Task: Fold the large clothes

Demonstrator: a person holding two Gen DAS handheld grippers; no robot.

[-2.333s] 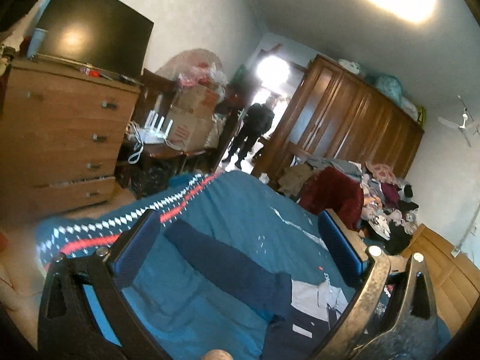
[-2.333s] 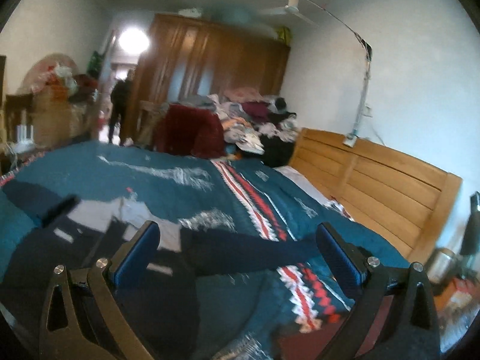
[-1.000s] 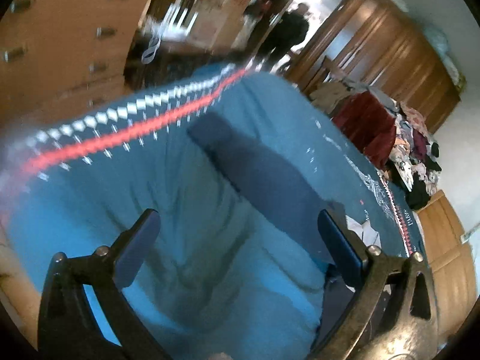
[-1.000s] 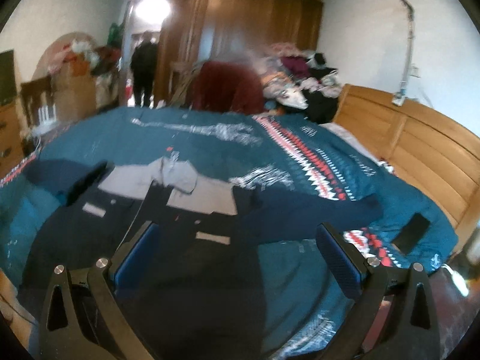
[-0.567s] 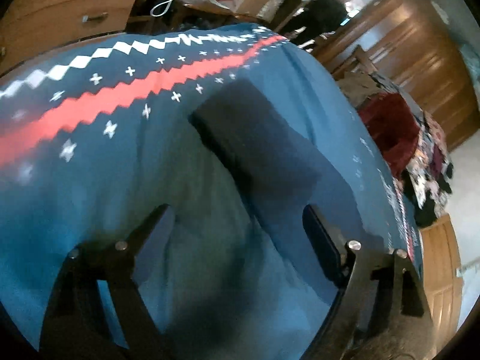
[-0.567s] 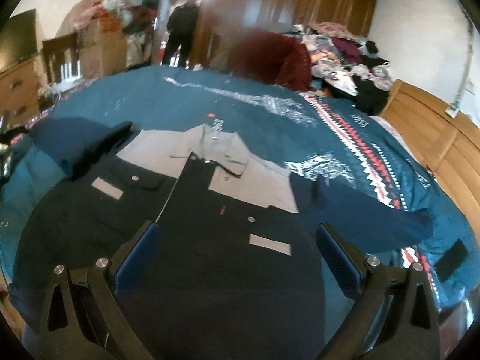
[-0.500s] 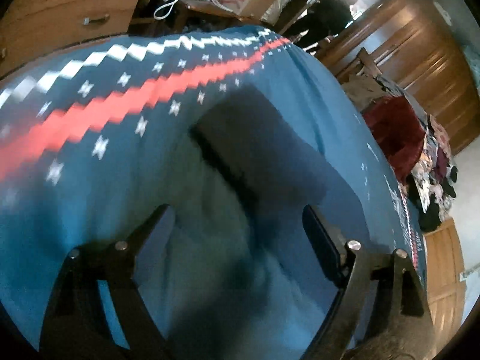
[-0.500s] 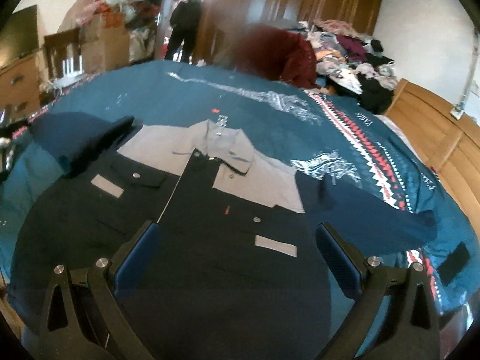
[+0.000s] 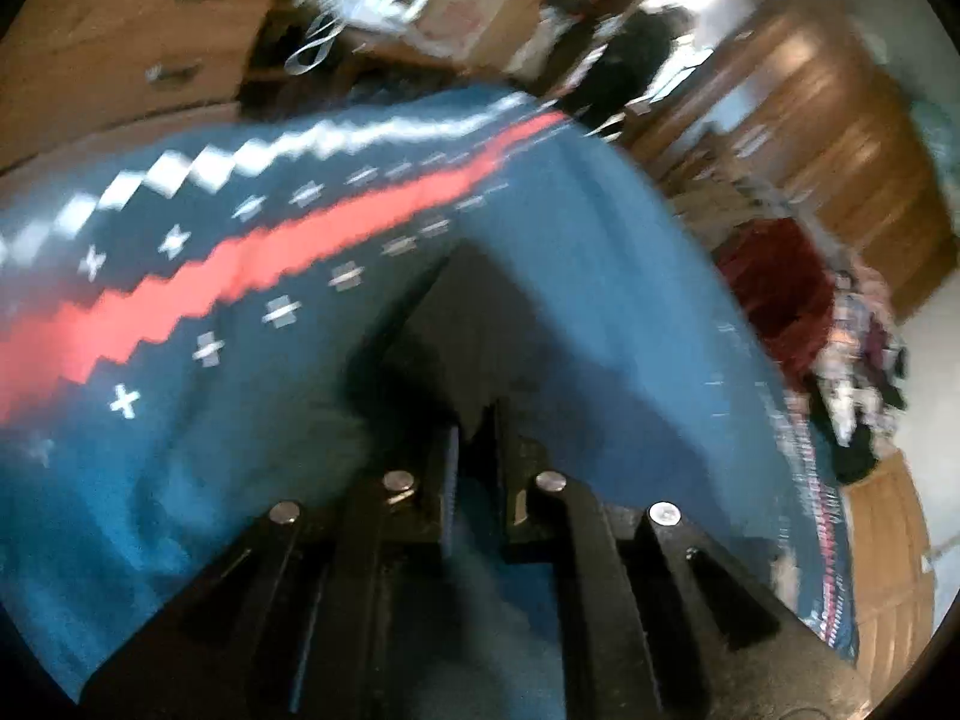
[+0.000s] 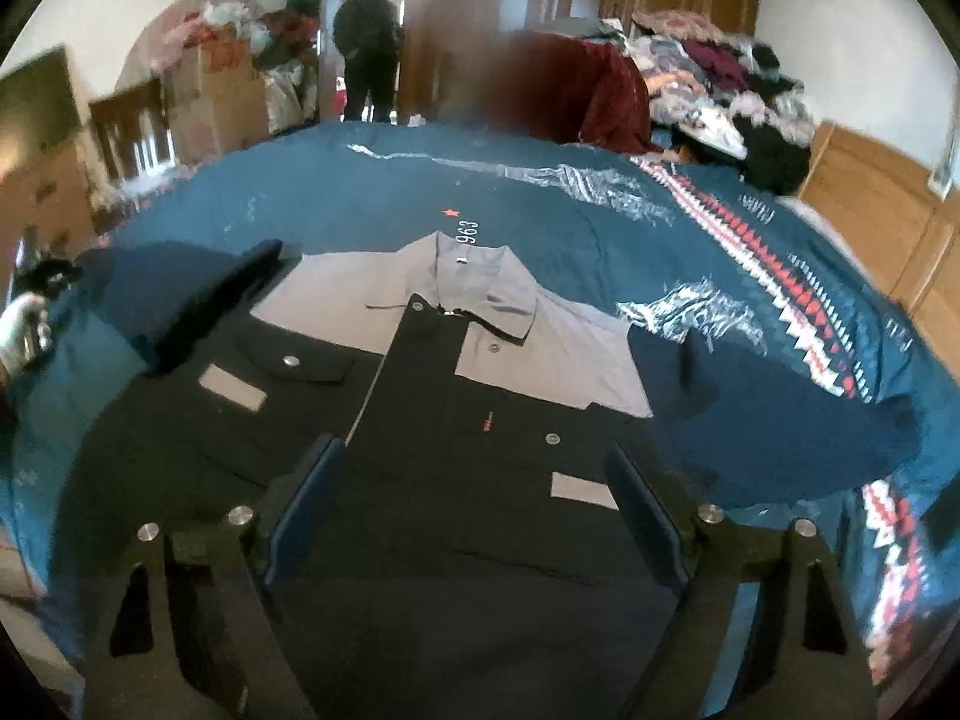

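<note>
Left gripper (image 9: 474, 450), open half a second ago, now pinches the sleeve (image 9: 480, 324) near the bedspread's (image 9: 180, 480) striped edge: fold starting. Right gripper (image 10: 474, 516) stays open over the jacket (image 10: 420, 450).

Quick count: one jacket (image 10: 372, 420) spread on one teal bedspread (image 10: 540, 204), two sleeves out to the sides, two grey chest patches, three snaps I can make out. Two grippers, left gripper (image 9: 474, 420) and right gripper (image 10: 474, 474). One person (image 10: 366, 42) standing past the bedspread's far edge. One clothes pile (image 10: 714, 78) at its far right corner.
</note>
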